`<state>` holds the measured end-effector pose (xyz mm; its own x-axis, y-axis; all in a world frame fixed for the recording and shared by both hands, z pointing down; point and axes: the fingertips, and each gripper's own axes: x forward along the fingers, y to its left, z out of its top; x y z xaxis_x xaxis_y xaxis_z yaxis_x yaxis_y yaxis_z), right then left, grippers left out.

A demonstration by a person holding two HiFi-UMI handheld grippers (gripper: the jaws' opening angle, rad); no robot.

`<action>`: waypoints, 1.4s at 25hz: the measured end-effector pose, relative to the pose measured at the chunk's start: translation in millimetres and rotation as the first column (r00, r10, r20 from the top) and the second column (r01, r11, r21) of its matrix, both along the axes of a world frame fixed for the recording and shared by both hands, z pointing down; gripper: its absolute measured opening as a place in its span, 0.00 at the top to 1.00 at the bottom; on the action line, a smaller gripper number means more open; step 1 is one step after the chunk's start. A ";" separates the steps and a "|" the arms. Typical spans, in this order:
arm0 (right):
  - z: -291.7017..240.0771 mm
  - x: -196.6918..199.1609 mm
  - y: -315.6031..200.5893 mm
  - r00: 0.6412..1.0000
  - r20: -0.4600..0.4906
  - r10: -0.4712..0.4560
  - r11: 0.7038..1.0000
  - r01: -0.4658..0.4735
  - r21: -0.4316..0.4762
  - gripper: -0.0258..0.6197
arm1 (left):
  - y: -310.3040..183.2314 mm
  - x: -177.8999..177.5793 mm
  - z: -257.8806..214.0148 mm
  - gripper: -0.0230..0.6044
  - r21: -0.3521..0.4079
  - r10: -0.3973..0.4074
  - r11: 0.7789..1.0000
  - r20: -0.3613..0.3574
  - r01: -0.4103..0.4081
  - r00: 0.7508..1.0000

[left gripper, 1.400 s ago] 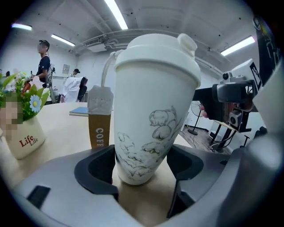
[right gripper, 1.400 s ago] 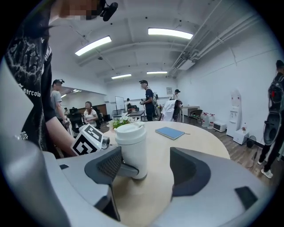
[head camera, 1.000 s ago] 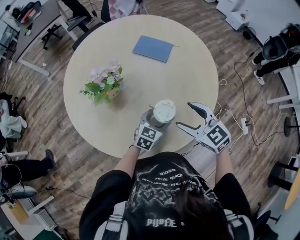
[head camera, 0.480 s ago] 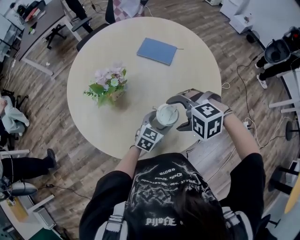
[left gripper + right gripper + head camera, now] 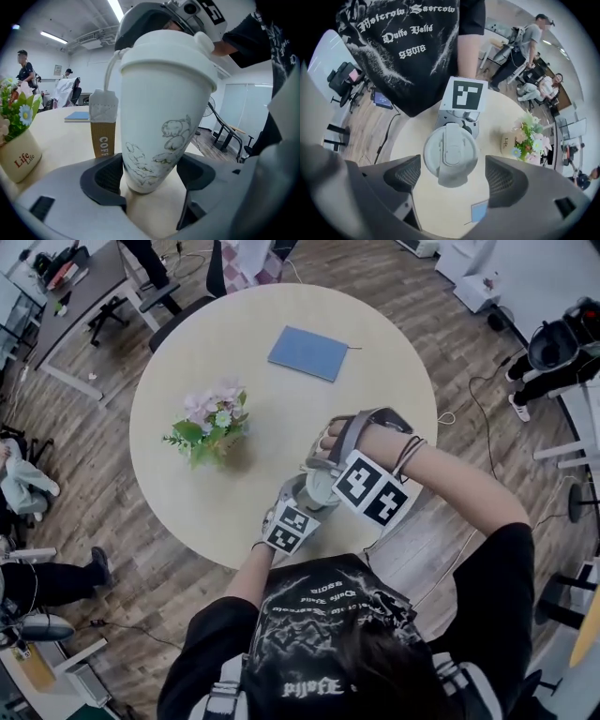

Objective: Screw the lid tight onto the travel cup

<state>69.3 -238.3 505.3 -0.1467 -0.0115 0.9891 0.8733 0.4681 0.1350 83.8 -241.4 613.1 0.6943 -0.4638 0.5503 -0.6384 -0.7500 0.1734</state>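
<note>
Round bench (image 5: 281,409); travel cup (image 5: 164,117) stands upright near my edge of it. My left gripper (image 5: 150,177) has its jaws clamped on the cup's lower body, steadying it. Lid (image 5: 450,152) sits on the cup's mouth. My right gripper (image 5: 452,177) hangs directly above, sighting down the cup's upright axis. Its jaws are spread wide, with the lid centred in the gap and the pads clear of the rim on both sides.

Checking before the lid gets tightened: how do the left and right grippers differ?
The left gripper takes the travel cup low on its body from the side; the right gripper points down over the lid. The left's jaws are shut on the cup; the right's stand open, not touching the lid. Both are lined up on the same cup.
</note>
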 end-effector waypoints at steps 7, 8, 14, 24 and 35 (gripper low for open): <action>1.6 4.4 2.5 0.996 -0.085 -0.040 0.999 0.037 -0.033 0.35 | -1.1 6.8 -3.0 0.37 -0.009 0.028 1.000 -0.005 -0.028 1.000; 2.0 3.8 2.3 0.996 -0.083 -0.020 0.999 0.016 -0.046 0.35 | -1.1 6.2 -2.5 0.37 -0.011 0.028 1.000 -0.007 -0.028 1.000; 0.4 0.4 2.2 0.986 -0.024 0.166 0.978 -0.168 -0.124 0.35 | -1.4 4.4 -3.0 0.37 -0.015 0.034 0.999 -0.010 -0.034 0.999; 3.4 -1.6 -0.4 0.808 0.085 0.583 0.794 -0.545 -0.270 0.36 | -1.7 1.8 -0.4 0.37 -0.021 0.032 0.999 -0.014 -0.032 0.999; 1.9 -1.0 -3.7 0.300 0.247 0.921 0.384 -0.799 -0.464 0.38 | -3.1 2.1 2.5 0.37 -0.022 0.023 0.999 -0.017 -0.024 1.000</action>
<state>68.3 -242.0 507.2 -0.5511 -0.1972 0.8108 -0.1824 0.9766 0.1136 85.9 -244.5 615.6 0.7140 -0.4349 0.5487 -0.6175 -0.7605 0.2007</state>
